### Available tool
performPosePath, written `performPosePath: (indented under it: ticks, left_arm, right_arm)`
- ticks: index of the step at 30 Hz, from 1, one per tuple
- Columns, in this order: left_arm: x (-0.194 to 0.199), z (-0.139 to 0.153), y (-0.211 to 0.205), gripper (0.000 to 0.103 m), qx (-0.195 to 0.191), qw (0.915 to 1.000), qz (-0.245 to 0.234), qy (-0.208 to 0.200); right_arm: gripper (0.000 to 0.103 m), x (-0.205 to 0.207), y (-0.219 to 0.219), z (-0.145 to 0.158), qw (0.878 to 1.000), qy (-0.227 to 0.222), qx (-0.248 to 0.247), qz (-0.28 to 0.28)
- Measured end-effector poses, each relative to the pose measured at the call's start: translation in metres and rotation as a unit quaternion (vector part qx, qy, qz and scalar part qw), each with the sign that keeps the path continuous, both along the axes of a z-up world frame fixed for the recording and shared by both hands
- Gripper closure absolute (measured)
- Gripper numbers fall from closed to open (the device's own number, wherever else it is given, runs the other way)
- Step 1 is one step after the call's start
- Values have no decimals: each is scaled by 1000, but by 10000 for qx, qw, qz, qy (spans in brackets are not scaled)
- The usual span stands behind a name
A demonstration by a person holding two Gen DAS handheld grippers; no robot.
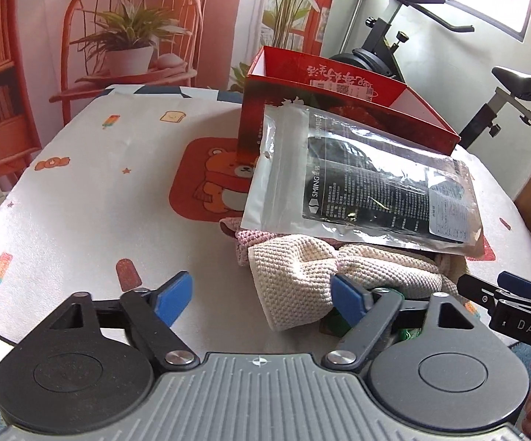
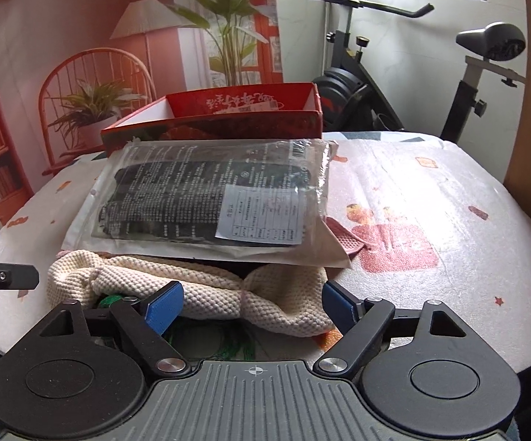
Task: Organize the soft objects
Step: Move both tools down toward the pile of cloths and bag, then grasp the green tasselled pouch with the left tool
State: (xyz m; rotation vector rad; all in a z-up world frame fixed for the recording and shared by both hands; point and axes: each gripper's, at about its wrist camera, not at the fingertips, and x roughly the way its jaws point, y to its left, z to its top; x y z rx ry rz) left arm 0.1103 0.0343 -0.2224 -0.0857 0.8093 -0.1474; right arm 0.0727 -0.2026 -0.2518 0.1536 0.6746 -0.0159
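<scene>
**On the counter: two spread tools face a pile of soft things beside a red box**

On the counter [image 1: 81,169], covered with a cartoon-print cloth, a small heap waits near the front edge. At the bottom lies a cream knitted cloth [image 1: 302,275], bunched and knotted in the middle, with a pink knitted piece [image 1: 247,246] poking out beside it. Resting flat on top is a clear plastic packet [image 1: 361,187] holding something dark. Part of something green shows under the cloth; what it is cannot be told.

Just behind the heap stands an open red box [image 2: 214,121], probably the place meant for these things.

The left tool [image 1: 262,299] hovers low at the heap's near edge, jaws spread, one blue pad touching or nearly touching the cream cloth. The right tool [image 2: 252,307] also has its jaws spread, straddling the cloth's front fold. Neither grips anything. The packet likely has to come off first, since it pins the cloths beneath.
</scene>
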Motion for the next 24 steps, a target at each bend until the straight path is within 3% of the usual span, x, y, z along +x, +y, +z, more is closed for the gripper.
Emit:
performPosePath:
  ticks: [3,8,15,24]
  left_arm:
    - [7,-8,2,43,-153,9998,-7,88]
    - [15,-15,0,43,-367,9988,-167,283]
    - [15,-22,-7,43,-373,9970,-249,630]
    - [9,-21,-10,44,-639,9945,-492,669]
  right_arm:
    - [30,6,-10,-9,9998,55,44,-189]
    - [33,11,-17,-16,9991,171,360,-114]
    - [33,10,2,-19,9981,388,299,370]
    - [34,5,18,-16,9946,344,207,957]
